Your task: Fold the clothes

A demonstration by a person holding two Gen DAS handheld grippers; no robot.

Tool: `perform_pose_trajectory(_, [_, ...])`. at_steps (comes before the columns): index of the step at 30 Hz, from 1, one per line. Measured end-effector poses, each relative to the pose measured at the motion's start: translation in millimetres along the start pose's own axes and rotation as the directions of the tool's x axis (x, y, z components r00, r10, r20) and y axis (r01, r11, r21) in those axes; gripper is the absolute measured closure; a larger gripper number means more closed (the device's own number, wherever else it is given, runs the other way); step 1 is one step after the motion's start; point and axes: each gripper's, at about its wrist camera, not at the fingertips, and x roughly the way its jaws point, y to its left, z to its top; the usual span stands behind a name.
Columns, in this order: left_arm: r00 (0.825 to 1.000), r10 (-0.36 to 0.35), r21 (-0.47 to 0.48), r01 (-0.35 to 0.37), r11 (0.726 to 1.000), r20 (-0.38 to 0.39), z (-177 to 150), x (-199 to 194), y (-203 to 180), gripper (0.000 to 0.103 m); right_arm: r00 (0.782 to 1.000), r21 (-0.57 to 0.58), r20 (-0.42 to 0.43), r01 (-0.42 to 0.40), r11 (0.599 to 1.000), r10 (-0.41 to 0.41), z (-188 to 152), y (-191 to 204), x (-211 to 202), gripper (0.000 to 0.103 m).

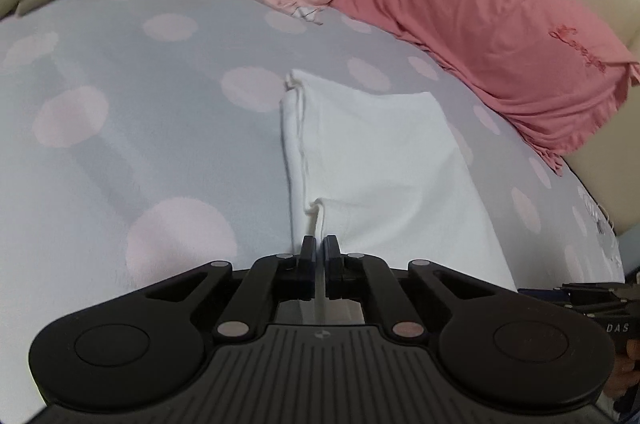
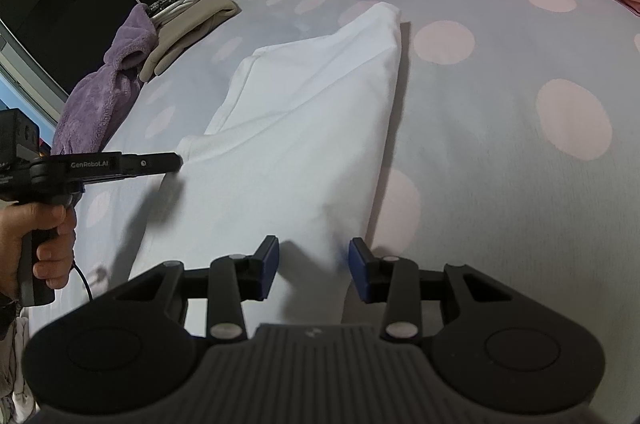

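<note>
From left wrist: left gripper (image 1: 320, 244) pinching white garment (image 1: 384, 160) edge on grey, pink-dotted bedsheet (image 1: 120, 64); coral pillow (image 1: 480, 16) embroidered, script illegible. From right wrist: right gripper (image 2: 313, 256) spread over garment's near end; "GenRobot.AI" on left gripper; purple fleece (image 2: 100, 92) at bed edge.

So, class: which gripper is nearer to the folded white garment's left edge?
Left. The left gripper is shut on the white garment at that edge; the right gripper stands open near the garment's near right corner.
</note>
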Motion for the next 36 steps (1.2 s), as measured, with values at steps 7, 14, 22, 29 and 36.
perform_pose_trajectory(7, [0.996,0.067,-0.002,-0.067,0.998,-0.062,14,5,3,0.077,1.000,0.001,-0.001,-0.003,1.000,0.003,-1,-3,-1,0.061])
perform_pose_trajectory(14, [0.999,0.031,0.087,-0.034,0.996,0.036,60,8,-3,0.076,1.000,0.027,0.004,-0.004,1.000,0.004,-6,-8,0,0.061])
perform_pose_trajectory(22, [0.996,0.046,0.129,-0.056,0.990,0.081,107,60,-4,0.076,1.000,0.038,0.009,-0.010,0.999,0.010,-7,-8,-1,0.061])
perform_pose_trajectory(29, [0.997,0.049,0.125,-0.057,0.991,0.064,104,82,0,0.085,1.000,0.047,0.009,-0.017,0.999,0.017,-9,-9,-2,0.061])
perform_pose_trajectory(36, [0.986,0.024,0.109,-0.042,0.993,0.163,103,72,3,0.102,1.000,0.063,0.008,-0.018,0.998,0.017,-12,-13,-4,0.060])
